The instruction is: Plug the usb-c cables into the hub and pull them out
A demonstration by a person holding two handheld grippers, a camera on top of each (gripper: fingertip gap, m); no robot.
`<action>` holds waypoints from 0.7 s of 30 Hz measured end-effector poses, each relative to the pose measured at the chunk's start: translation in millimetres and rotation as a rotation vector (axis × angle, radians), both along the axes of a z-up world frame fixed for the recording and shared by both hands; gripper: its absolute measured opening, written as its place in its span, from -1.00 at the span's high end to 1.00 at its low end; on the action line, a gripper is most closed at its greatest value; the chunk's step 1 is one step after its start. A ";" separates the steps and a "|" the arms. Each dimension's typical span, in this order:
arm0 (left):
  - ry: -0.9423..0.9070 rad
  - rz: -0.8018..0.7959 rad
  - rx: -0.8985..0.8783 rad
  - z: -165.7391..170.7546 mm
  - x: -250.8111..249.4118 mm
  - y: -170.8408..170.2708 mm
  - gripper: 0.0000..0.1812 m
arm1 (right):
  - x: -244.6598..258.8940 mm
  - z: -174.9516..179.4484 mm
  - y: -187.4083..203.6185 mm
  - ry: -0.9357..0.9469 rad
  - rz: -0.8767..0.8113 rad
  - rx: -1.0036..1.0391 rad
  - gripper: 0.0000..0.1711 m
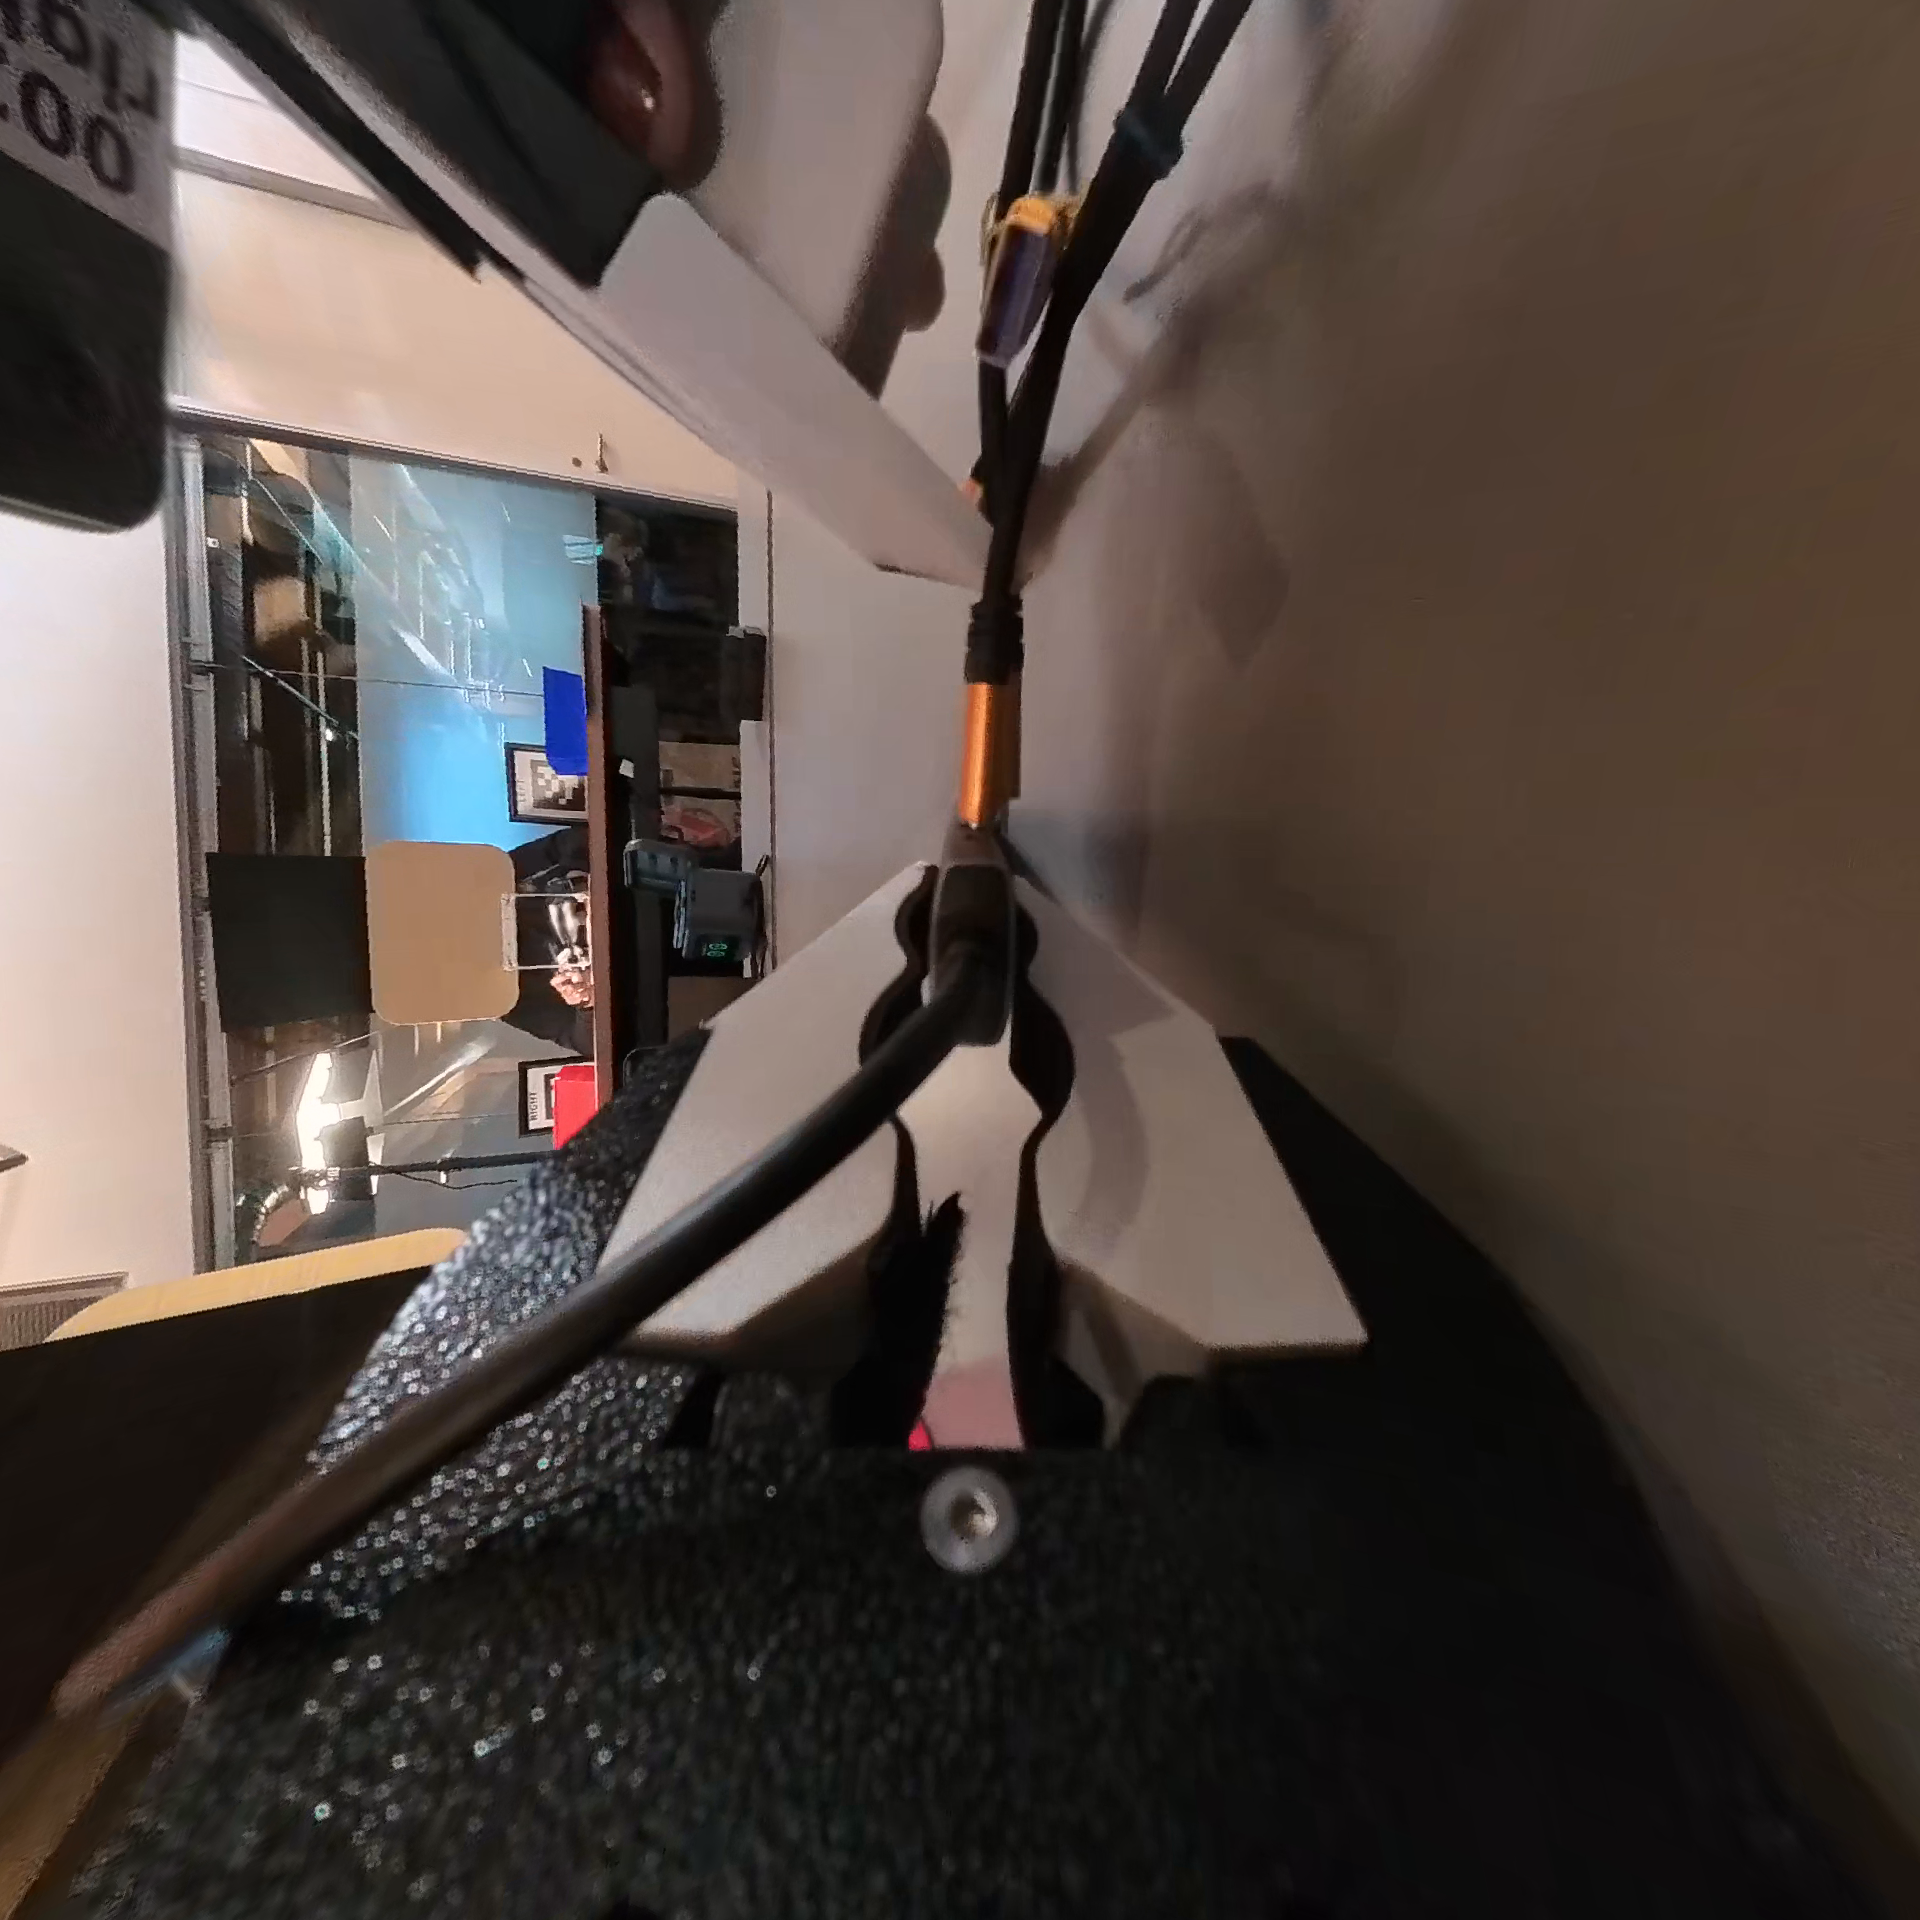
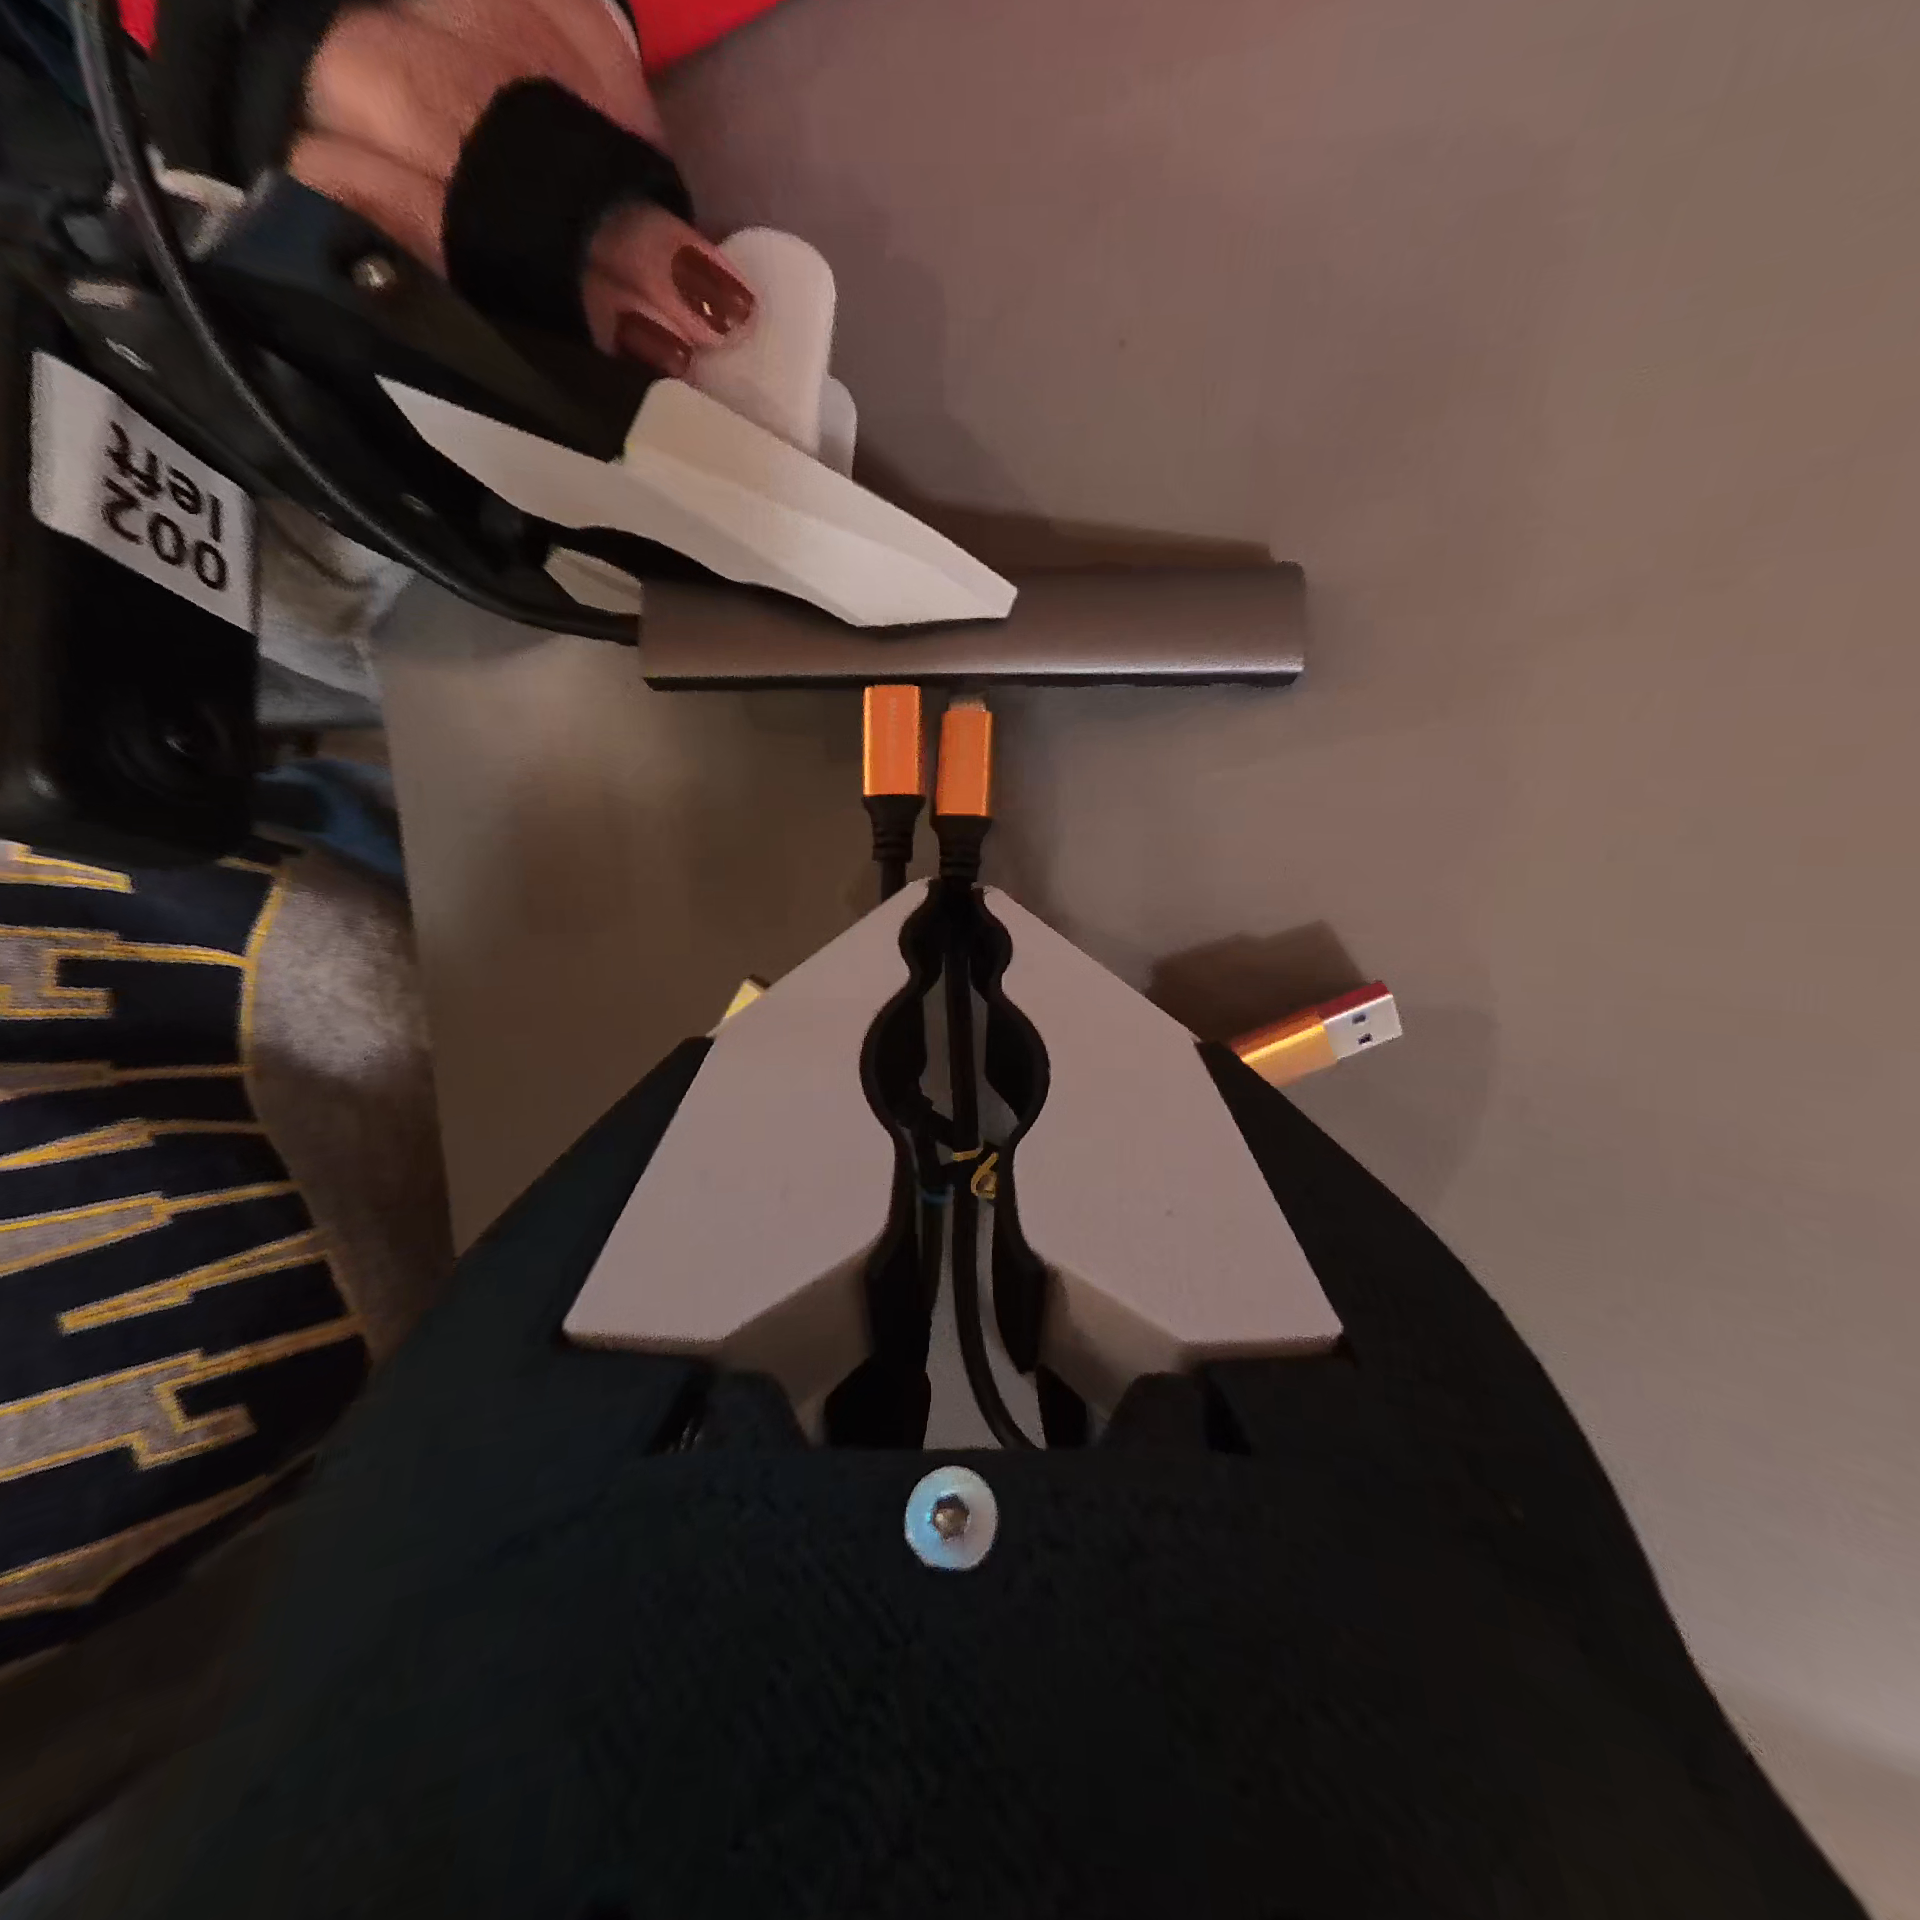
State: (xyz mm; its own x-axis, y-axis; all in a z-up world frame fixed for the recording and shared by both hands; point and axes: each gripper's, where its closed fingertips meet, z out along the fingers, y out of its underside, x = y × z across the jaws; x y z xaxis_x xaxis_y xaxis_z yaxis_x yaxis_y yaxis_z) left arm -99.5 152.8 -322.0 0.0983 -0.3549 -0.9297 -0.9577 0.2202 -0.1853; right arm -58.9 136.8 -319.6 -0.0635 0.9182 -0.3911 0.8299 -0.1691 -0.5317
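The slim grey metal hub (image 2: pixel 971 634) lies crosswise just ahead of the right gripper (image 2: pixel 954 894), its long axis left to right. Two orange-sleeved plugs (image 2: pixel 891 740) point straight into its near edge. The right gripper pinches a black cable (image 2: pixel 958 997); the left gripper (image 2: pixel 935 608) clamps the hub's left end. A loose USB plug (image 2: pixel 1320 1029) lies to the right on the bare table (image 2: pixel 1558 416).

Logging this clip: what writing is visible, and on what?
White label on left gripper: printed text, not transcribed.
White sticker on right gripper: cropped print, not transcribed.
Background display: green digits, too small.
Hub, cables: none visible.
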 end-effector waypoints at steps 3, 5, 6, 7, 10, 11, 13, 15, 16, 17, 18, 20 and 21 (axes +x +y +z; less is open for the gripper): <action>0.011 -0.001 0.005 -0.6 0.2 -0.8 0.92 | -1.1 -1.2 0.2 0.016 -0.023 -0.075 0.97; 0.008 -0.002 0.005 -0.6 0.3 -1.1 0.92 | -0.6 -1.1 0.7 0.027 -0.034 -0.122 0.97; 0.004 -0.002 0.003 -0.5 0.3 -1.2 0.92 | 0.3 -1.5 2.0 0.030 -0.040 -0.133 0.97; -0.001 -0.002 0.001 -0.5 0.1 -1.3 0.92 | 1.6 -2.2 3.7 0.032 -0.046 -0.137 0.97; -0.006 -0.003 -0.001 -0.5 0.3 -1.7 0.91 | 4.5 0.0 5.1 0.056 -0.055 -0.159 0.97; -0.008 -0.003 -0.001 -0.4 0.4 -1.8 0.91 | 5.2 0.5 5.7 0.063 -0.059 -0.164 0.97; -0.009 -0.004 -0.001 -0.5 0.7 -2.1 0.91 | 5.7 0.9 6.3 0.071 -0.062 -0.171 0.97; -0.009 -0.004 -0.001 -0.5 1.0 -2.4 0.91 | 5.4 -0.4 6.6 0.070 -0.059 -0.168 0.97; -0.010 -0.004 -0.002 -0.5 1.0 -2.5 0.91 | 5.0 -1.0 6.2 0.069 -0.055 -0.166 0.97; -0.012 -0.004 -0.002 -0.5 1.0 -2.6 0.91 | 4.3 -1.5 5.9 0.068 -0.053 -0.166 0.97; -0.012 -0.004 -0.002 -0.5 1.1 -2.8 0.91 | 3.3 -1.6 5.8 0.070 -0.052 -0.167 0.97; -0.011 -0.004 -0.002 -0.5 1.2 -3.1 0.91 | 1.8 -2.2 5.7 0.073 -0.050 -0.169 0.97; -0.012 -0.004 -0.003 -0.5 1.2 -3.2 0.92 | 1.4 -2.7 6.1 0.072 -0.049 -0.166 0.97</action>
